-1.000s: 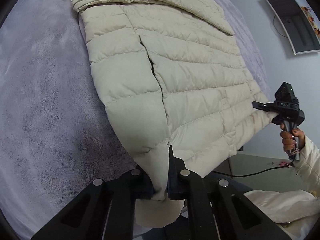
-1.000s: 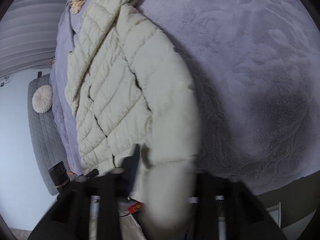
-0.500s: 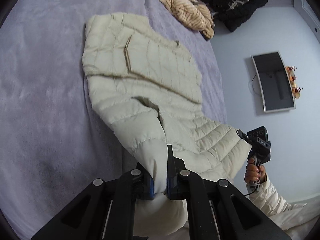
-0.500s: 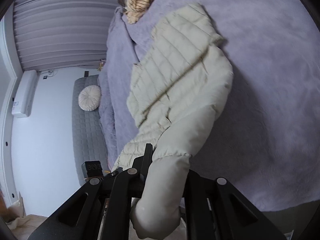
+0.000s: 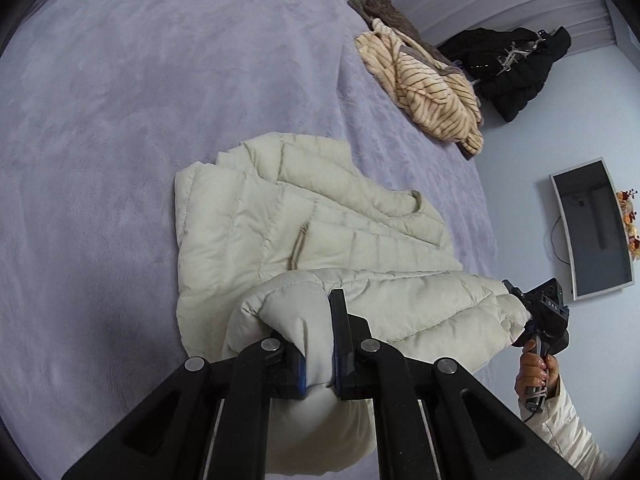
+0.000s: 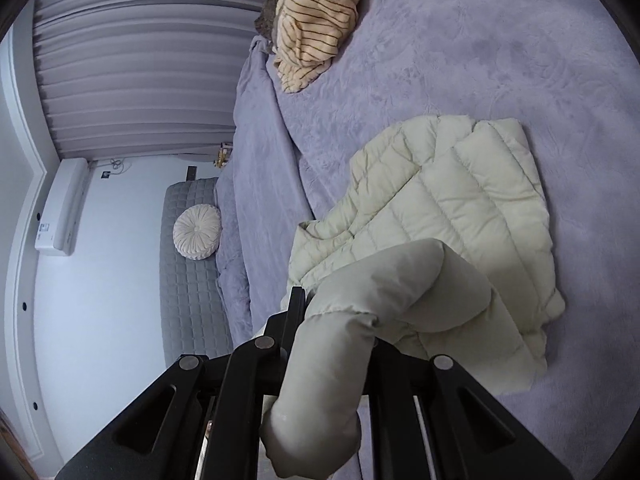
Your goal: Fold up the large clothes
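— Where's the jacket?
— Cream, quilted and puffy, spread on the plush lavender bedspread, hem edge lifted and doubled back toward the collar.
— Left gripper?
— Clamped narrow on a hem corner.
— Right gripper?
— Pinching the other corner; also seen at.
— Changed from a second ago?
— Flat then; now half folded over.
— Nearby?
— Striped fleece garment, rumpled, near the bed's edge.

Cream puffer jacket, half-folded on bed – hem lifted
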Available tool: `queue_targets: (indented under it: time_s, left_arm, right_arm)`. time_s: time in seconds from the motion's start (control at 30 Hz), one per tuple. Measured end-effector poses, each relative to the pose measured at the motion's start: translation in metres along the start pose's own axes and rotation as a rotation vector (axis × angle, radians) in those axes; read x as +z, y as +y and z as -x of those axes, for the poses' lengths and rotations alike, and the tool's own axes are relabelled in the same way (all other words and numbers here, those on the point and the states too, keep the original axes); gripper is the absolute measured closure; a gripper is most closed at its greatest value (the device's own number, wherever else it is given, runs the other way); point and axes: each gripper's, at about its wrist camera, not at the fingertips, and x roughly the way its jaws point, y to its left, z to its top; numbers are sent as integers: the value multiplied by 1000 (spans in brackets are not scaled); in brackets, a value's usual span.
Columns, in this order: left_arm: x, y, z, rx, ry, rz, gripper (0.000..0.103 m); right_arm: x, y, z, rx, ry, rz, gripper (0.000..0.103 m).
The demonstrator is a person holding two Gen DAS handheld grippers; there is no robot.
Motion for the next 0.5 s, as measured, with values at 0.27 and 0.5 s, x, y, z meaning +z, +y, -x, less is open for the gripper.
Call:
queue_targets:
  time_s: [0.27, 0.5]
  left_arm:
    - [14, 17, -52, 162, 55, -46, 76]
    - [5, -13, -27, 337, -54, -159, 1]
  right_arm:
    - [39, -48, -51, -58, -2, -43, 88]
    - [44, -42, -55, -76, -41, -7, 22]
